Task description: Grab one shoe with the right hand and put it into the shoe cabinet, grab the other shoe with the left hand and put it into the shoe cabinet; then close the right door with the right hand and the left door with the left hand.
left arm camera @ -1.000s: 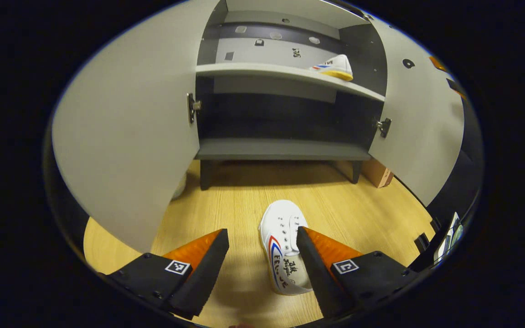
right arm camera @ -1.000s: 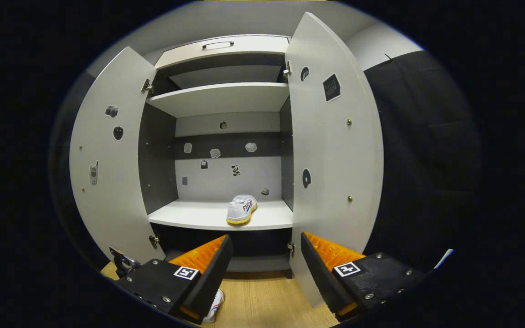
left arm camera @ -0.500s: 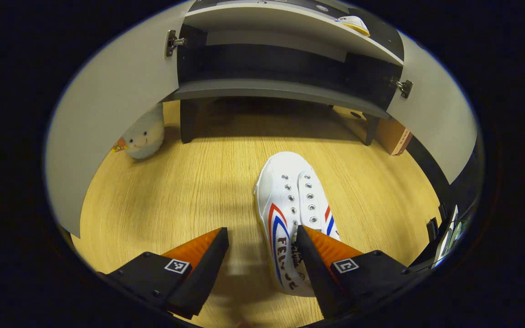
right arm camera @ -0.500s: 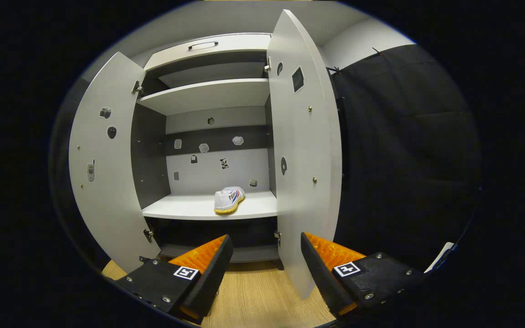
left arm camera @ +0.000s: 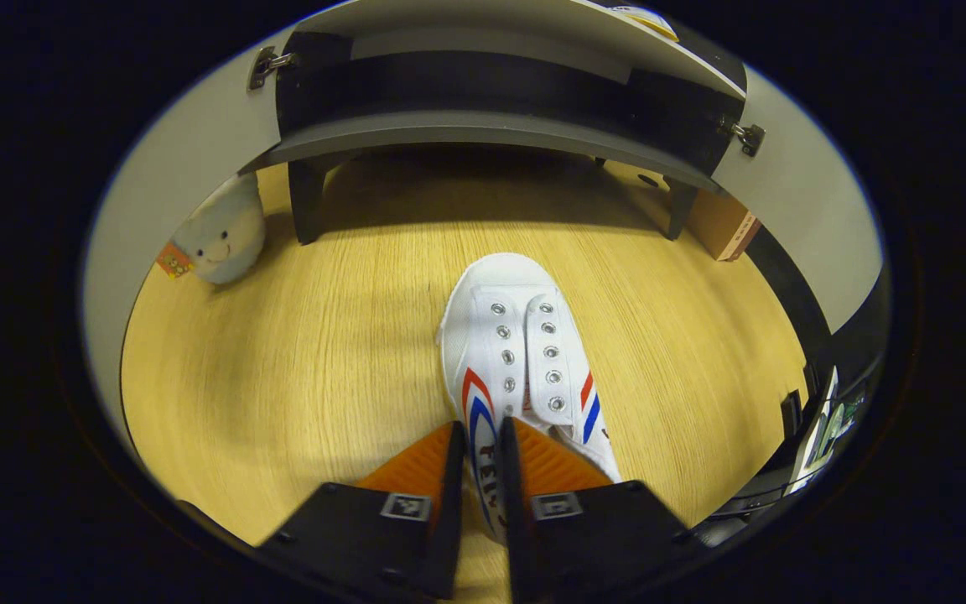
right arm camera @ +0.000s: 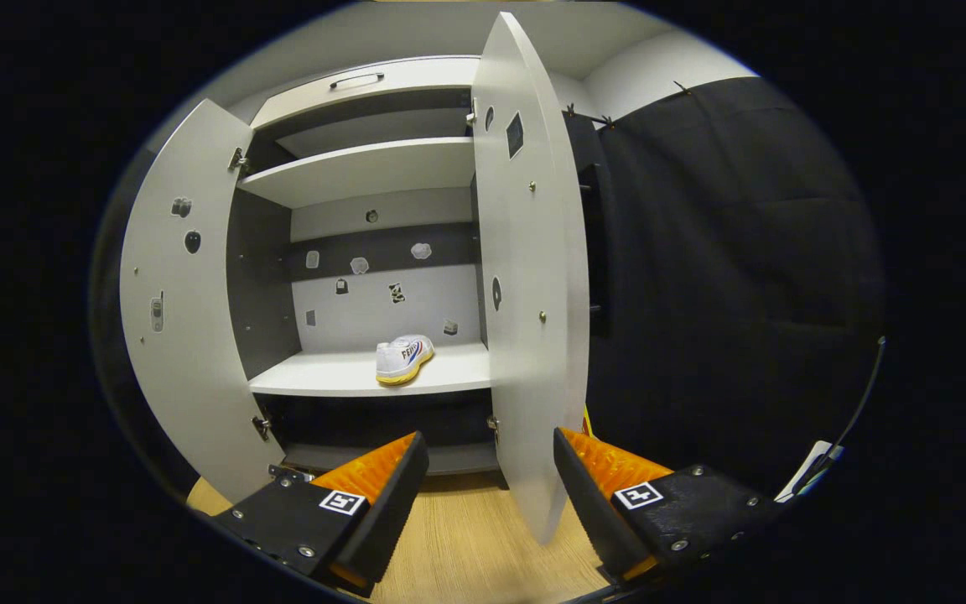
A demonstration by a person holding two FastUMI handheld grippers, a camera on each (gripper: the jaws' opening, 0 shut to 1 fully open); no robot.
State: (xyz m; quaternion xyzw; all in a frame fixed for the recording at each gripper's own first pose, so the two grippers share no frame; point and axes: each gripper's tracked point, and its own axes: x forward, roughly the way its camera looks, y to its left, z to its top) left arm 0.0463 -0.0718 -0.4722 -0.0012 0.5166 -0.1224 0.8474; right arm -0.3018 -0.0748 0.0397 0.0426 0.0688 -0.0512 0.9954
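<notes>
Left gripper view: tool (left arm camera: 480,470) low, clamping shoe (left arm camera: 516,361)

The left gripper (left arm camera: 480,470) has dropped and closed, apparently pinching the floor shoe (left arm camera: 516,361) at its side.

— Any writing to read here?
— On the floor shoe (left arm camera: 525,352), dark letters run down its side. They start "FE", then the left hand-held gripper (left arm camera: 483,436) hides the rest behind its two fingers.
— And the shelf shoe (right arm camera: 400,358)?
— There is dark lettering on its side, too small to read.
— Those square markers (right arm camera: 342,502)?
— They sit on the right hand-held gripper (right arm camera: 487,470) and show black-and-white patterns, no letters.
— The door stickers (right arm camera: 514,134)?
— Small dark shapes. No words can be read.
</notes>
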